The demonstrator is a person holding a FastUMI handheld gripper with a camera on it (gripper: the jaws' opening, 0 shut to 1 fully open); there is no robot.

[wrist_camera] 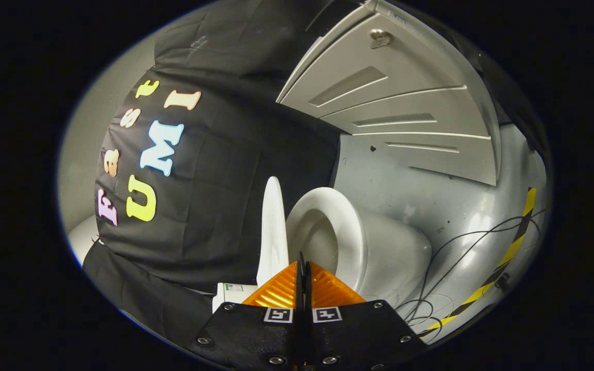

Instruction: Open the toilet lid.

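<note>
Black cloth wall: hangs to the left of the fingers and well beyond them, draped in folds down to the floor.

White base piece: low and just left of the fingers, partly hidden behind them; it carries a small label, too small to make out.

Toilet lid: white, raised and standing on edge, just ahead of the fingers and slightly to their left, apart from the seat ring. The camera is rolled, so the whole fixture appears tipped.

Gripper: two orange ribbed fingers pressed together, with only a thin dark seam between them and nothing held. The tips point at the gap between lid and bowl. Black plates with square markers sit behind them.

Toilet bowl: white, its seat ring uncovered, just ahead and right of the fingertips.

Grey panelled door: well beyond the bowl, further right.

Black cables: loose on the pale floor, right of the bowl.

Yellow-and-black striped tape: on the floor, farthest right.
</note>
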